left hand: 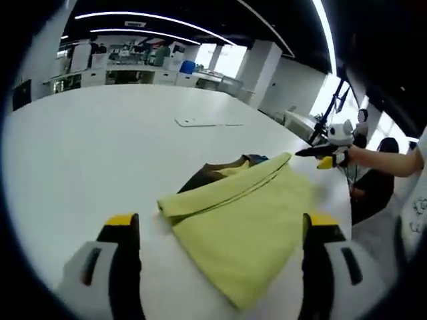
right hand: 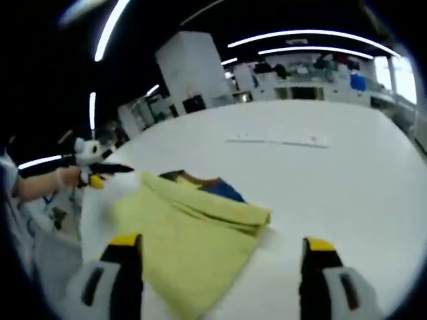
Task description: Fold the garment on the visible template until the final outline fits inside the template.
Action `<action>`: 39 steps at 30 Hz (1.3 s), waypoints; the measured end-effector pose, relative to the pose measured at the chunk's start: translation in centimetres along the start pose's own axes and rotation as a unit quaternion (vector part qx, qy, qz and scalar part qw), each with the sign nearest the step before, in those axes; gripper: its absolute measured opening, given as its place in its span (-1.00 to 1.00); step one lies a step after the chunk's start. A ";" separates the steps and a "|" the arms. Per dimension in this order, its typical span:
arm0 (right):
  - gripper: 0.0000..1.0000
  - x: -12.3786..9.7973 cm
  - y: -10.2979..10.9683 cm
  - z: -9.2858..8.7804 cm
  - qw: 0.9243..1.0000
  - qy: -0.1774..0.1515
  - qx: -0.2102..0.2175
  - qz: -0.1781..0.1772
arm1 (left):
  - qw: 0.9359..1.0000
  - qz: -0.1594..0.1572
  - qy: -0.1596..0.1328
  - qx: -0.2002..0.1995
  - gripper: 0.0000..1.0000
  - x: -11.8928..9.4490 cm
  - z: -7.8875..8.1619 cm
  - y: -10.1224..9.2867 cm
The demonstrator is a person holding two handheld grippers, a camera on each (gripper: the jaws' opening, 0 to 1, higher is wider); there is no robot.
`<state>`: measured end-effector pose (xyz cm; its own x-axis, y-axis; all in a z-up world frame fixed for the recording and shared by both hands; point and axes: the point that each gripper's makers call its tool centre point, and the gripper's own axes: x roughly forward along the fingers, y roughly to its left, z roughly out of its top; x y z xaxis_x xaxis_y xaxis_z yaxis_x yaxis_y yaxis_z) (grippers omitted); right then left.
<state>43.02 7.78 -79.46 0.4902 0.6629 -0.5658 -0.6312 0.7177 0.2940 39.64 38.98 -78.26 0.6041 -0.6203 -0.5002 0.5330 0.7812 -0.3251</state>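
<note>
Garment (left hand: 247, 227) (right hand: 187, 247): yellow-green, plain; brown and blue patches at collar. Table (left hand: 100, 147) (right hand: 347, 180): white, plain. Left gripper (left hand: 220, 233), right gripper (right hand: 217, 250): black jaws, yellow tips.

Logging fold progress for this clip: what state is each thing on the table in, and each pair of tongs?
Yellow-green garment: folded over along one edge, lying flat on the white table.
Dark garment part: peeking out from under the fold.
Flat template outline: lying on the table beyond the garment, nothing on it.
Left tongs: open, holding nothing.
Right tongs: open, holding nothing.
</note>
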 end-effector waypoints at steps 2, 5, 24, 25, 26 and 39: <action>0.99 0.1 1.2 -0.1 1.000 -0.002 -0.001 0.016 | 1.000 -0.008 0.008 0.002 0.98 0.0 -0.5 -1.0; 0.99 0.4 2.7 -0.3 1.000 -0.001 -0.004 0.028 | 1.000 -0.012 0.012 -0.004 0.98 0.3 -0.9 -0.9; 0.91 3.6 4.3 -0.8 0.998 -0.003 0.024 0.062 | 0.998 -0.045 0.036 -0.030 0.91 3.2 -2.6 -1.9; 0.90 3.8 4.2 -0.7 0.998 -0.005 0.028 0.061 | 0.998 -0.044 0.034 -0.031 0.91 3.4 -2.5 -1.7; 0.90 3.9 4.2 -0.6 0.998 -0.008 0.031 0.061 | 0.998 -0.043 0.032 -0.033 0.91 3.4 -2.3 -1.8; 0.78 6.2 2.1 1.8 0.996 -0.037 0.054 0.056 | 0.999 -0.030 -0.001 -0.039 0.85 6.2 0.4 -0.4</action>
<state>45.78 13.76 -80.96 0.4660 0.7514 -0.4672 -0.6181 0.6543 0.4357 43.39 34.82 -80.88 0.5731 -0.6667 -0.4765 0.5213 0.7453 -0.4156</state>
